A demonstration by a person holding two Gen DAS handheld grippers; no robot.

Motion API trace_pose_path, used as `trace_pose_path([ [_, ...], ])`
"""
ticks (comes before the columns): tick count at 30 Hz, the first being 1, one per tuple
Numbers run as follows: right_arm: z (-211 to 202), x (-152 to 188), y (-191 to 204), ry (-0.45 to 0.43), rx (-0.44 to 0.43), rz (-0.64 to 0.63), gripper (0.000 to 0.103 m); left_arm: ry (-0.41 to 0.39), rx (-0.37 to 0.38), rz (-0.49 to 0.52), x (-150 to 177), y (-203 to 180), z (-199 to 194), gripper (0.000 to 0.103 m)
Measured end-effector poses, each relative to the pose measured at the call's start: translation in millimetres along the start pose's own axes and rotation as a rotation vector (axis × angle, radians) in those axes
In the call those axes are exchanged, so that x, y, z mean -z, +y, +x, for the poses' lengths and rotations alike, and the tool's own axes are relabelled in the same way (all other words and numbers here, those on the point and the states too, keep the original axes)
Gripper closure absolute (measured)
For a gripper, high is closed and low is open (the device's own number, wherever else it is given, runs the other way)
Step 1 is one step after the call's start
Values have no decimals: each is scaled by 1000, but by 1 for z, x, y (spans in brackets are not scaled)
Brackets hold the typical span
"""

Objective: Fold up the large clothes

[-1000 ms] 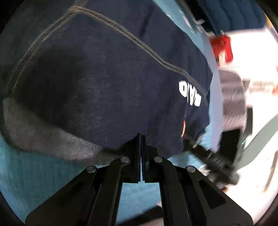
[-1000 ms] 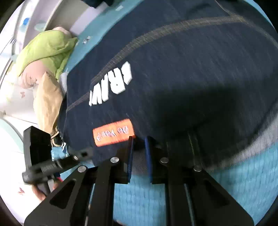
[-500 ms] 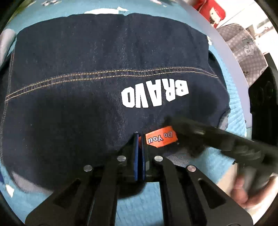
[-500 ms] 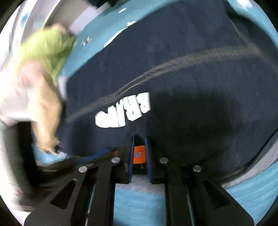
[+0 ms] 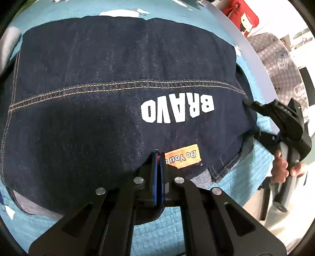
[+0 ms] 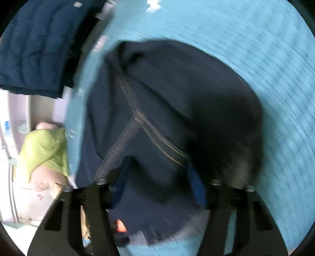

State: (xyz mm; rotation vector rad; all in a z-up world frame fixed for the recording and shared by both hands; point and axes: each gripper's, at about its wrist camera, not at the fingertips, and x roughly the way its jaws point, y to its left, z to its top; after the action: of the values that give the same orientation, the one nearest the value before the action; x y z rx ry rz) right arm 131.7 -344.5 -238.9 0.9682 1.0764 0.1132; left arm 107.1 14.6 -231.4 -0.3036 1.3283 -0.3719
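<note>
A dark navy denim garment [image 5: 110,110] lies folded on the teal quilted bed cover [image 5: 161,236]. It bears white "BRAVO" lettering [image 5: 177,110] and an orange label [image 5: 183,156]. My left gripper [image 5: 158,157] is shut on the garment's near edge beside the label. My right gripper [image 6: 157,189] is open, jaws wide apart over the garment [image 6: 177,110], holding nothing. It also shows in the left wrist view [image 5: 279,122] at the garment's right edge, held by a hand.
A grey patterned cushion [image 5: 281,65] and a red item [image 5: 244,17] lie beyond the bed's right edge. In the right wrist view a navy quilted jacket [image 6: 33,45] and a green and pink bundle [image 6: 43,151] sit off the bed's left side.
My right gripper has opened, let go of the garment's near edge and swung to the garment's right side. My left gripper stays shut on the edge, which has settled flatter.
</note>
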Motion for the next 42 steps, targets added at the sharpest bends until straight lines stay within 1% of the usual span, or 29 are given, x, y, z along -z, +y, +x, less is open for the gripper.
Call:
trace_pose_path([
  [2, -10, -1, 8, -18, 13, 5, 99, -1, 12, -19, 0, 1, -2, 100],
  [4, -21, 10, 21, -49, 24, -48, 100, -3, 16, -16, 1, 0, -5, 100],
  [5, -35, 14, 18, -61, 24, -66, 100, -1, 16, -11, 1, -1, -6, 100],
  [7, -48, 24, 8, -71, 38, -46, 100, 10, 17, -12, 4, 1, -5, 100],
  [10, -35, 34, -18, -66, 98, -5, 100, 21, 12, -21, 7, 5, -3, 100],
  [11, -23, 35, -34, -62, 124, 22, 99, 24, 20, -22, 7, 6, -2, 100],
  [13, -13, 35, -47, -68, 113, 35, 101, 29, 35, -25, 6, 6, -1, 100],
  [15, -18, 35, -37, -53, 150, -30, 100, 30, 39, -27, 5, 6, 0, 100],
  [16, -23, 34, -32, -42, 160, -35, 96, 32, 33, -19, 5, 6, 0, 100],
  [17, -34, 33, -28, -30, 153, -13, 91, 33, 26, -9, 6, 5, 0, 100],
  [18, -42, 33, -24, -32, 138, -7, 89, 36, 13, 10, 7, 4, -1, 100],
  [20, -60, 34, -7, -59, 164, -90, 86, 37, -8, 34, 9, 2, -2, 100],
  [21, -66, 36, 6, -84, 211, -148, 84, 38, -18, 44, 11, 1, -3, 100],
  [23, -77, 45, 31, -162, 282, -249, 73, 43, -21, 45, 12, 4, -4, 100],
  [26, -82, 61, 61, -241, 301, -361, 72, 50, -17, 45, 13, 6, -4, 100],
  [28, -78, 68, 76, -263, 259, -406, 72, 50, -15, 43, 13, 7, -5, 101],
  [29, -69, 73, 85, -221, 203, -457, 72, 49, -16, 44, 13, 7, -5, 100],
  [30, -54, 78, 93, -140, 165, -513, 72, 47, -20, 47, 13, 6, -4, 100],
  [31, -35, 85, 96, -54, 157, -562, 73, 47, -23, 50, 13, 5, -3, 100],
  [32, -7, 96, 94, 53, 195, -612, 74, 46, -25, 52, 13, 5, -2, 100],
  [33, 13, 104, 86, 132, 234, -623, 74, 43, -25, 52, 13, 5, -2, 101],
  [34, 36, 110, 64, 229, 288, -578, 76, 39, -23, 53, 14, 6, -3, 101],
  [35, 41, 109, 49, 231, 252, -520, 76, 35, -21, 52, 15, 7, -3, 101],
  [36, 38, 105, 35, 218, 187, -454, 76, 27, -16, 48, 17, 8, -3, 101],
  [37, 35, 102, 33, 215, 199, -434, 92, 21, -14, 41, 18, 8, -3, 101],
  [38, 33, 99, 32, 215, 255, -424, 103, 16, -10, 30, 19, 9, -3, 101],
  [40, 31, 94, 32, 238, 242, -373, 103, 9, -5, 10, 17, 11, -5, 101],
  [41, 29, 91, 34, 245, 220, -354, 96, -2, -25, 18, 16, 8, -9, 100],
  [42, 22, 88, 41, 241, 181, -347, 97, -10, -51, 35, 16, 4, -12, 100],
])
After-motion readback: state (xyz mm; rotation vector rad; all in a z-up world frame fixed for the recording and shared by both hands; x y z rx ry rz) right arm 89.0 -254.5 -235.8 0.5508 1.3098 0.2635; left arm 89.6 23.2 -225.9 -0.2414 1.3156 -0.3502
